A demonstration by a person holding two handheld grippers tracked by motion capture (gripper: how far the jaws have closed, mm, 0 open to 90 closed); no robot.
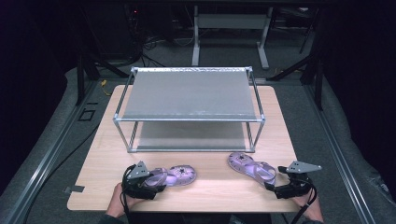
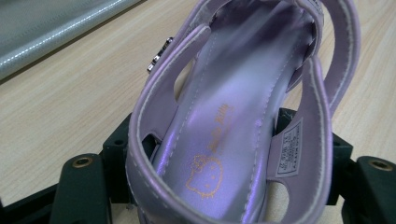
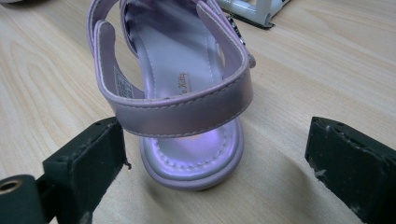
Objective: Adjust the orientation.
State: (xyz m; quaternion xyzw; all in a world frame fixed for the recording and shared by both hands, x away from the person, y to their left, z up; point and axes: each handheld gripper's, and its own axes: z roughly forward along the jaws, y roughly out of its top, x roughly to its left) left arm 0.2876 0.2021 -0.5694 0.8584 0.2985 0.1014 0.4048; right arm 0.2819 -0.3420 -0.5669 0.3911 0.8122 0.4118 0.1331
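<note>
Near the front-left corner of the desk (image 1: 210,198): left gripper (image 1: 154,180) on the heel end of the left purple sandal (image 1: 180,175). From the left gripper view, black jaws close against both sides of that sandal (image 2: 233,116) at the heel, looking clamped on it, heel strap nearest the camera and toe pointing away. Long axis running roughly along the front edge, toe toward the desk's middle, so in line with the grip rather than across it.

Behind both, at mid-desk: a two-tier metal shelf rack (image 1: 189,119), shelves bare, well apart from the shoes.

Near the front-right corner: right purple sandal (image 1: 250,167) lying flat, toe slanting toward the rack, heel toward the right gripper (image 1: 276,183). From the right gripper view, jaws spread wide, one on either side of the heel of this sandal (image 3: 182,70), neither touching it; heel strap just ahead of the gap, slightly nearer the left-hand jaw. Long axis pointing straight away from the right gripper (image 3: 217,140).

Judging by this: a short push forward along that axis, then a squeeze across the heel. Left shoe likely ready to lift; right one not yet gripped.
</note>
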